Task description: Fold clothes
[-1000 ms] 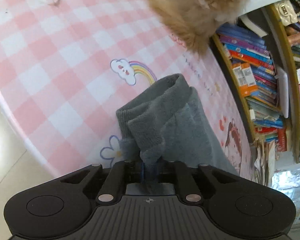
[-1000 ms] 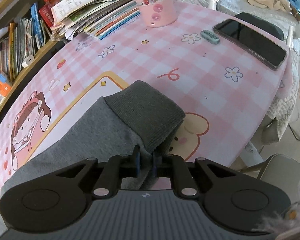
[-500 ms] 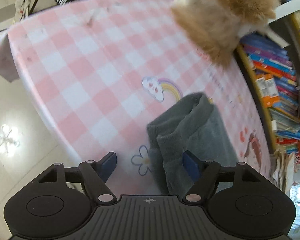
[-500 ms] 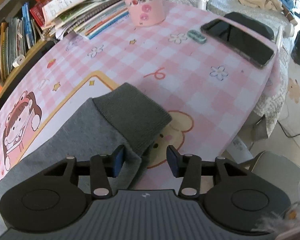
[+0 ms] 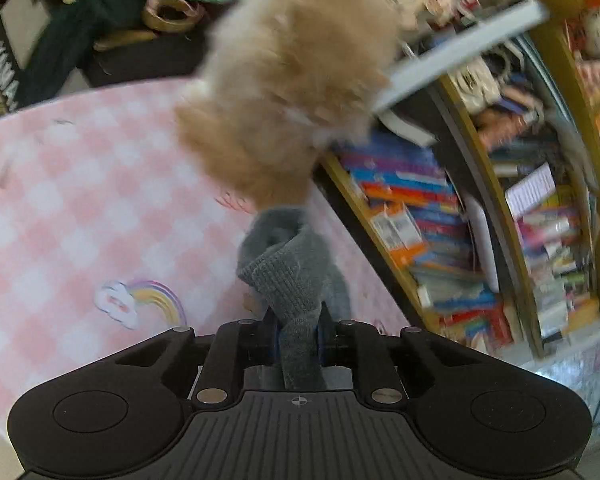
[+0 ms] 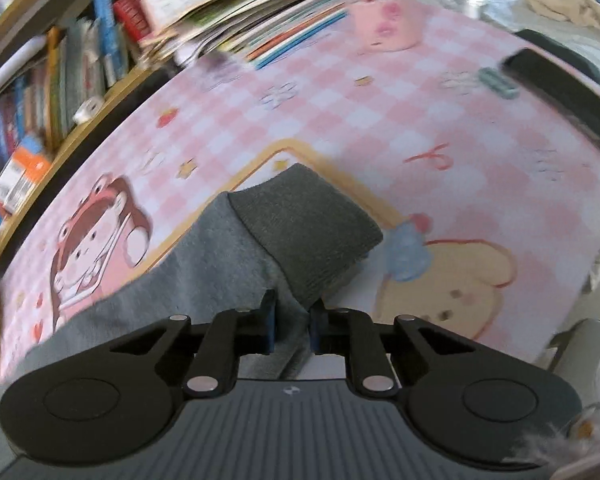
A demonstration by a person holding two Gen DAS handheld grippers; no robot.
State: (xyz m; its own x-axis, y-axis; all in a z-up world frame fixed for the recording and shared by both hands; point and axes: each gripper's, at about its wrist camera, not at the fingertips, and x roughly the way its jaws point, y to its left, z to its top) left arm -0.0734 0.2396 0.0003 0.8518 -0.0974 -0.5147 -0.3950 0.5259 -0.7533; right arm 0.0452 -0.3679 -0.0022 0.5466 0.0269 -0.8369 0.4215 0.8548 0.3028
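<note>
While both views blurred with motion, the left gripper [image 5: 297, 338] was clamped on a ribbed cuff [image 5: 288, 280] of the grey garment [image 6: 220, 256], lifted off the pink table [image 5: 80, 208] near a fluffy tan animal [image 5: 292, 80]. The right gripper [image 6: 292, 326] had its jaws drawn nearly together on cloth beside the other cuff [image 6: 308, 224], which lay on the table. Judging by this, a fold of the cuffed ends was in hand. Next, both ends would likely need carrying together across the garment, clear of the animal.

Bright daylight, heavy motion blur, fisheye bending at edges
</note>
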